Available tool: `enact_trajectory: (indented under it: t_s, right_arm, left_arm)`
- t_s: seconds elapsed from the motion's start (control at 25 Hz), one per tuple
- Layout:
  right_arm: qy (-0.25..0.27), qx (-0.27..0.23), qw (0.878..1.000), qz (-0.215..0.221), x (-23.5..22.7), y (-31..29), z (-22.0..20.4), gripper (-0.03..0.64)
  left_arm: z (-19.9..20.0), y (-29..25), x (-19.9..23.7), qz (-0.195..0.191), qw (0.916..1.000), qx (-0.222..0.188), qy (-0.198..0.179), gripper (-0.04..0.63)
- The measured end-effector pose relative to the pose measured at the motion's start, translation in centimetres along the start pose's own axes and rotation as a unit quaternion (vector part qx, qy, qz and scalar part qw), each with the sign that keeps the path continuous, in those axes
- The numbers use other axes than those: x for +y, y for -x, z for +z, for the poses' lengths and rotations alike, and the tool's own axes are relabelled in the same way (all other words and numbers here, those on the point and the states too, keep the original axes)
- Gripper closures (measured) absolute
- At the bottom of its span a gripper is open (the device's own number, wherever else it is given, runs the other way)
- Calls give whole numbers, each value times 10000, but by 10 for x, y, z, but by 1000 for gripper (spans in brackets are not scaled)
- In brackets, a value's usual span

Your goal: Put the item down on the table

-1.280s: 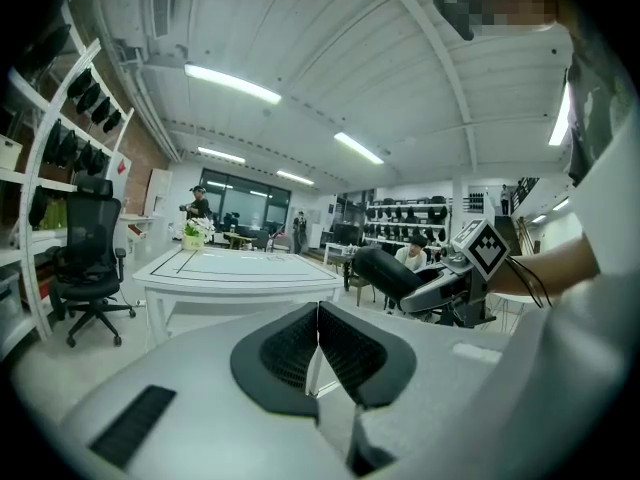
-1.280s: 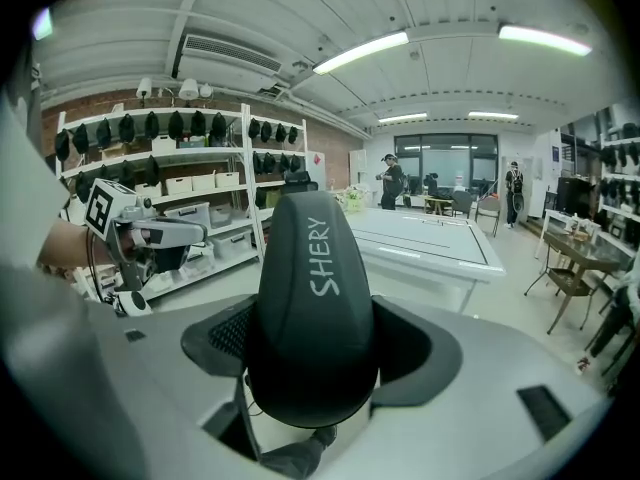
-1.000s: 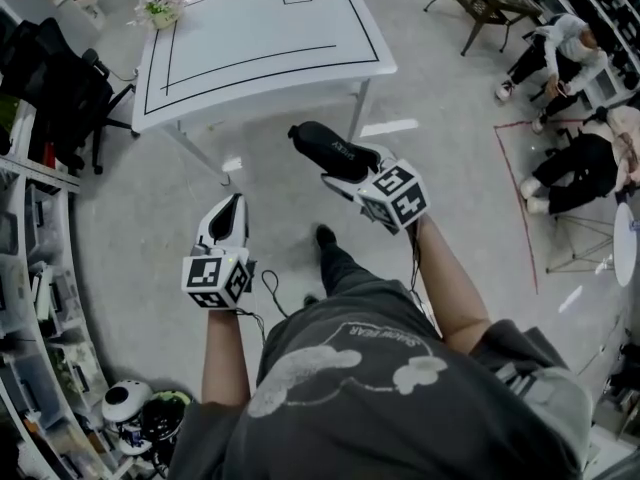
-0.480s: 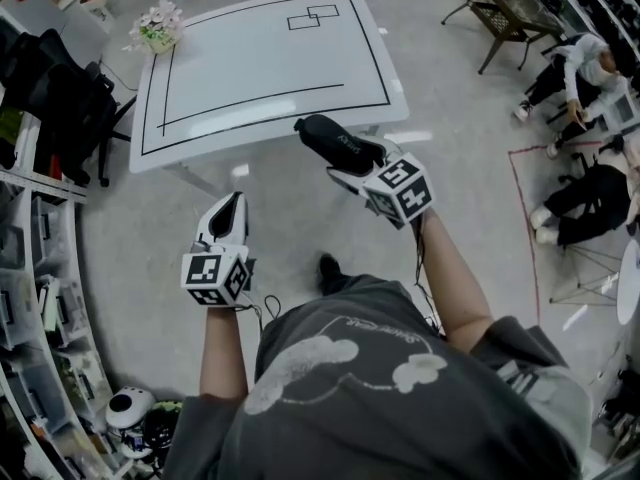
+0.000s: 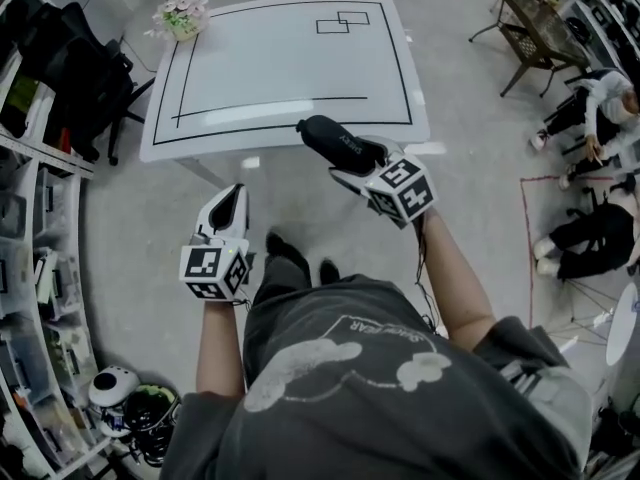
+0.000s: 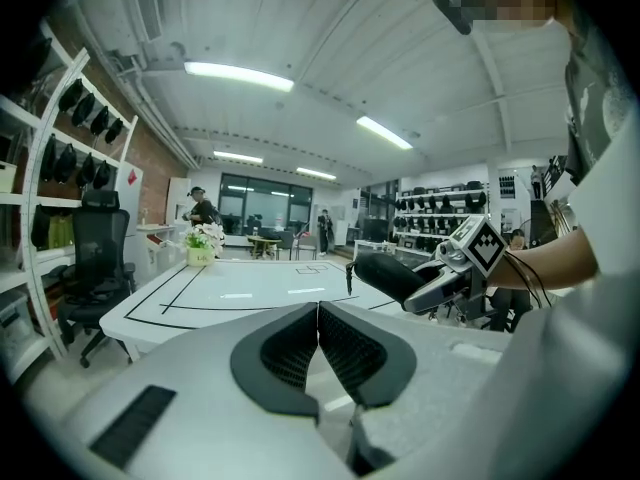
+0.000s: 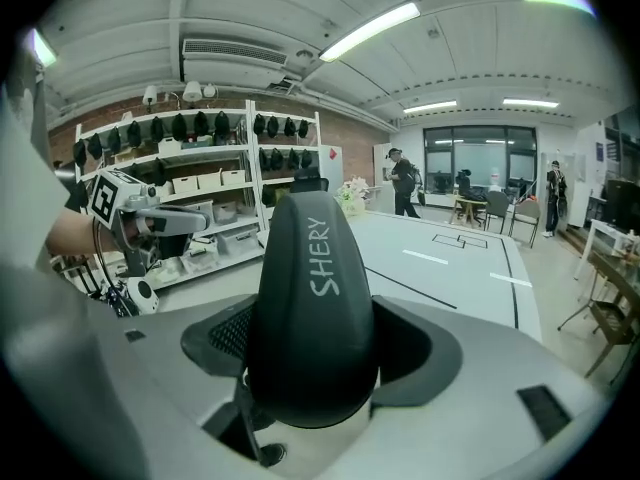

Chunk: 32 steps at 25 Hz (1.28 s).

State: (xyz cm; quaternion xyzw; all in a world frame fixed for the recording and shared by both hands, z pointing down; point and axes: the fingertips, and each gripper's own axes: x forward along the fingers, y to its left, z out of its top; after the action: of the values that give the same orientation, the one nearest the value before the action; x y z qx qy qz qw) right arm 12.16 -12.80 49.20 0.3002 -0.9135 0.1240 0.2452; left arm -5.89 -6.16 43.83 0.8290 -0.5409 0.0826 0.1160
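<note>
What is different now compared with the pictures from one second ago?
The person has walked closer to the white table; in the head view the tip of the black case now overlaps the table's near edge. Unchanged: the right tongs grip the case, and the left tongs are shut and empty.

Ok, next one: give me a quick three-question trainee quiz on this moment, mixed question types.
1. True or false: the black case already rests on the white table.
2. Multiple choice: the left gripper is A) shut and empty, B) shut on the case, C) wide open.
3. What stands at the table's far left corner?

Key:
1. False; the right gripper holds it in the air.
2. A.
3. A flower pot.
</note>
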Motion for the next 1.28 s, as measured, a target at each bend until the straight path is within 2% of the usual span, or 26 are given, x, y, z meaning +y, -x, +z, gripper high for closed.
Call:
enact_trajectory:
  t_s: [0.32, 0.76, 0.96, 1.28]
  right_arm:
    - [169, 193, 9995, 175, -8, -52, 19, 284]
    - [176, 437, 9989, 78, -54, -138, 60, 284]
    - [505, 607, 9969, 9, -76, -184, 87, 284]
    - [991, 1097, 9888, 182, -91, -246, 110, 284]
  left_arm:
    - [0, -22, 51, 191, 9997, -19, 140, 592]
    - [21, -99, 133, -28, 9998, 21, 180, 592]
    - [35, -135, 177, -137, 9997, 57, 193, 592]
    - [45, -169, 237, -205, 9993, 128, 271, 592]
